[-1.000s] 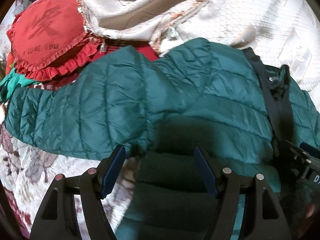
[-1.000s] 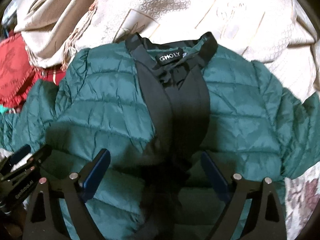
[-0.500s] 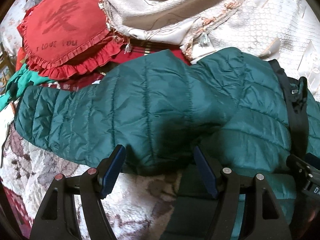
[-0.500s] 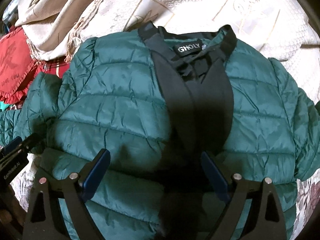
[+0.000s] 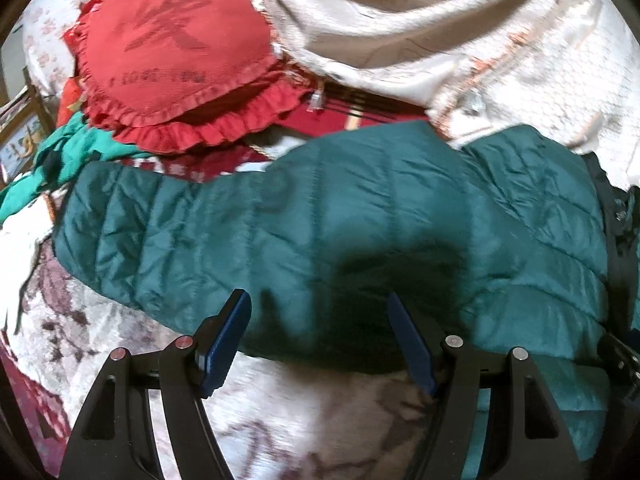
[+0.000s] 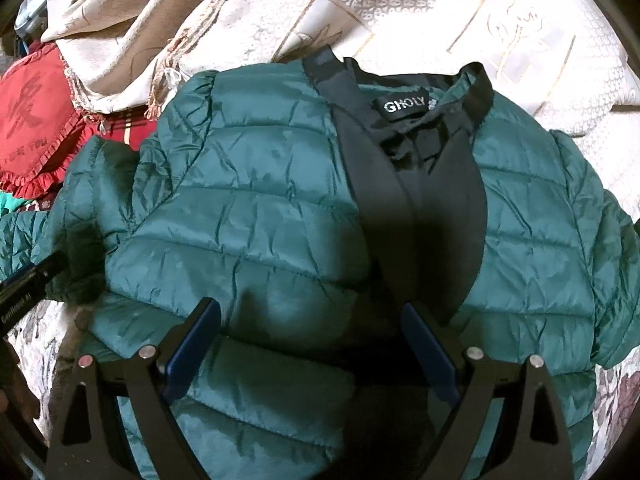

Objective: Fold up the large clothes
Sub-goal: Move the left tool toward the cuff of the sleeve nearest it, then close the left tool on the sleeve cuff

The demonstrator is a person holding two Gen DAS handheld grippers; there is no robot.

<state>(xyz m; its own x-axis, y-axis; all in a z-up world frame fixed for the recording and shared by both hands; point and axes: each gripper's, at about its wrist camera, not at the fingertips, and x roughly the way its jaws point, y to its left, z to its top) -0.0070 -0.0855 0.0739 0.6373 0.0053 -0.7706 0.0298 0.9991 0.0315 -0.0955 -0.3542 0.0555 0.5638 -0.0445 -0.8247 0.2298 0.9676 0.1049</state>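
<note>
A dark green quilted puffer jacket [image 6: 260, 216] lies face up on a bed, with black front bands and a black collar label [image 6: 406, 105]. Its left sleeve [image 5: 192, 236] stretches out to the left. My left gripper [image 5: 320, 340] is open and empty, hovering over the sleeve's lower edge near the armpit. My right gripper [image 6: 312, 344] is open and empty, hovering over the jacket's chest just below the black bands. The left gripper's body shows at the left edge of the right wrist view [image 6: 24, 292].
A red frilled heart cushion [image 5: 172, 60] lies beyond the sleeve. A cream patterned bedspread [image 6: 400, 8] is bunched behind the collar. A bright green cloth [image 5: 68, 148] sits at the far left. The floral bed cover [image 5: 300, 420] lies below the sleeve.
My left gripper has moved left along the sleeve, away from the jacket body. My right gripper has moved forward over the chest toward the collar. Both stay open.
</note>
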